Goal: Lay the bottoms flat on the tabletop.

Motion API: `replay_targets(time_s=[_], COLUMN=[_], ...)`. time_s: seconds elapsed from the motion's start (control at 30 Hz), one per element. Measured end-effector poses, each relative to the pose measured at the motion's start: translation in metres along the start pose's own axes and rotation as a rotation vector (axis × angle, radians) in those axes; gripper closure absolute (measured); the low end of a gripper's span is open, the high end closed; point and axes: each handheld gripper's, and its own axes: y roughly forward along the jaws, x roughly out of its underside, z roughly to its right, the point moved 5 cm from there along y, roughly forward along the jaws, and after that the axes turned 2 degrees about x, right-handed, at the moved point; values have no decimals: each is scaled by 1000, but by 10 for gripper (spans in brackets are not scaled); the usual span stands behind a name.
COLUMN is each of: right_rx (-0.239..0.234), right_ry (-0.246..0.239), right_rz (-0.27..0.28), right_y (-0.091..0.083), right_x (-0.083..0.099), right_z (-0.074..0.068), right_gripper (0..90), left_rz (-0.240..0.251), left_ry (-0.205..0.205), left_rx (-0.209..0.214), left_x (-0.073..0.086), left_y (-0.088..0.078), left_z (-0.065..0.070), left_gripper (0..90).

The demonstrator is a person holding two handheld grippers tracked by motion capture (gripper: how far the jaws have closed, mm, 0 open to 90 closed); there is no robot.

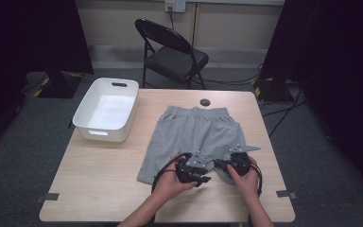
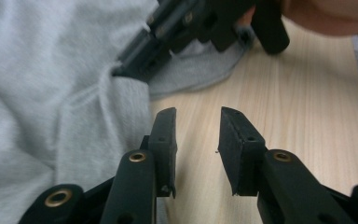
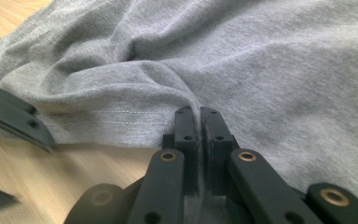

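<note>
Grey shorts (image 1: 189,132) lie flat on the wooden table (image 1: 99,184), waistband toward the far edge. My right gripper (image 1: 220,164) is at the near hem. In the right gripper view its jaws (image 3: 199,112) are shut on a pinched fold of the grey fabric (image 3: 261,60). My left gripper (image 1: 202,180) sits just to its left, by the hem. Its jaws (image 2: 198,116) stand apart over bare wood, with the shorts (image 2: 51,93) beside the left jaw and nothing between them. The right gripper (image 2: 123,69) shows ahead of it, holding the cloth.
A white plastic bin (image 1: 108,109) stands at the table's far left corner. A small black round object (image 1: 205,102) lies near the far edge behind the waistband. A black folding chair (image 1: 170,52) stands beyond the table.
</note>
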Motion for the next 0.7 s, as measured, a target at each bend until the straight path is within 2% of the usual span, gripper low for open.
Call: replay_targets(time_s=[0.07,0.13,0.2,0.27,0.47,0.63,0.7], right_rx=[0,-1,-1,-2,-9,-6,-11], right_ry=[0,3,4,3,12,13,18], right_rz=[0,-1,0,0,3,0,2], right_y=[0,0,0,0,0,-1,-1], right_x=[0,0,0,0,1,1,1], right_z=[0,0,0,0,1,1,1], right_gripper=[869,866,864,862,857,855,854], left_rz=[-7,-20,-16,-18,-27,-37,-48], left_ry=[5,19,0,-3,30,11,6], left_rx=[-6,-49,-71,-92,-165,-180,-164], left_x=[2,3,5,6,10,16,20], left_y=[5,6,6,4,-3,-8,-8], left_z=[-1,-5,-11,-15,-26,-32,-32], left_gripper=[650,609,574,549,450,431,450])
